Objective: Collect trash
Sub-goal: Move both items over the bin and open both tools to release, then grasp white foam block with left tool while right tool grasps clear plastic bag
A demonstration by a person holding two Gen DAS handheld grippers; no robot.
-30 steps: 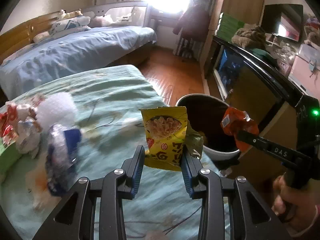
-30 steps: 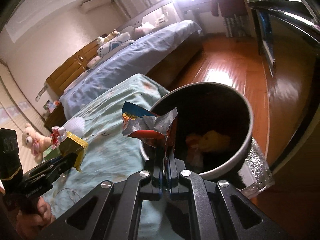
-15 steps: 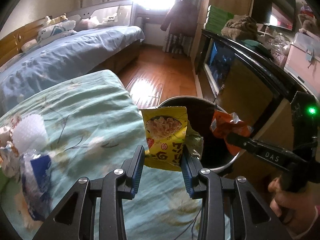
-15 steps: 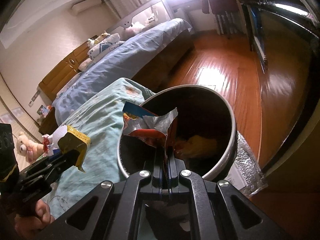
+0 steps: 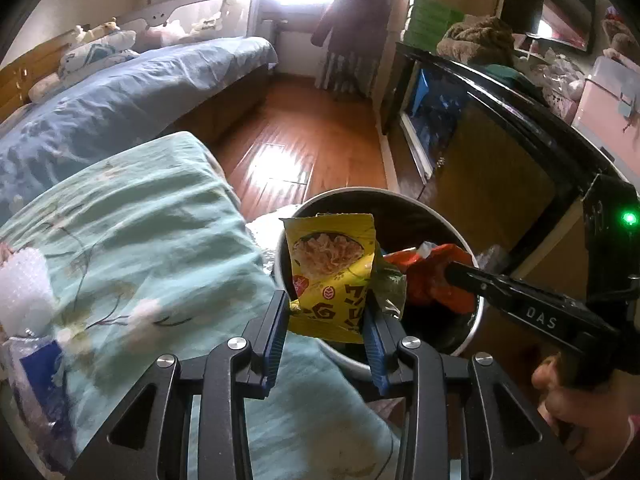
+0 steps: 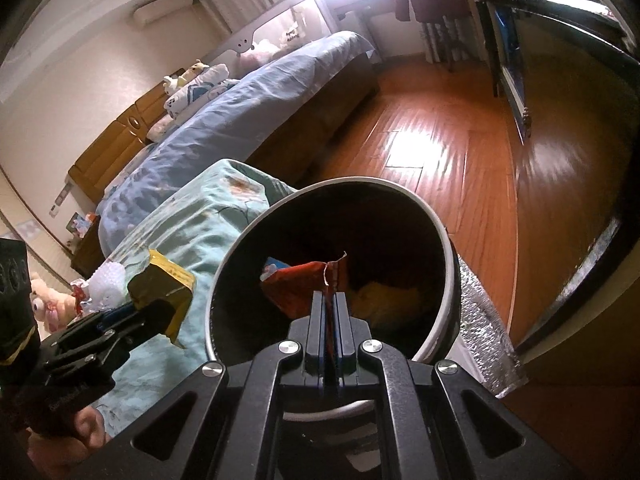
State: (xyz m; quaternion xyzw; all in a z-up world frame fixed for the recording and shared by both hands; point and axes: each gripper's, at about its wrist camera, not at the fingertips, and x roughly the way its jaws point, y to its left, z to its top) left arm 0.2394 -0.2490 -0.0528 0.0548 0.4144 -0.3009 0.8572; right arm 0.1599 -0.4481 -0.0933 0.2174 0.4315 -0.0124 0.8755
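My left gripper [image 5: 326, 308] is shut on a yellow noodle packet [image 5: 334, 276] and holds it at the near rim of the round black trash bin [image 5: 404, 208]. My right gripper [image 6: 330, 296] is shut on a crumpled red snack wrapper [image 6: 298, 286], held over the bin's mouth [image 6: 240, 248]; the wrapper also shows in the left wrist view [image 5: 436, 280]. Yellow trash [image 6: 384, 300] lies at the bin's bottom. The left gripper with the yellow packet [image 6: 164, 286] shows at the left of the right wrist view.
The bin stands on the wooden floor [image 5: 304, 140] beside a bed with a teal sheet [image 5: 140, 232]. More trash lies on the sheet at the left: white bubble wrap [image 5: 24, 284] and a blue-and-clear bag [image 5: 40, 372]. A dark cabinet [image 5: 500, 140] is right of the bin.
Both grippers moved toward the bin. The red wrapper now hangs lower over the bin's mouth, and the yellow packet has come from over the sheet to the bin's rim.
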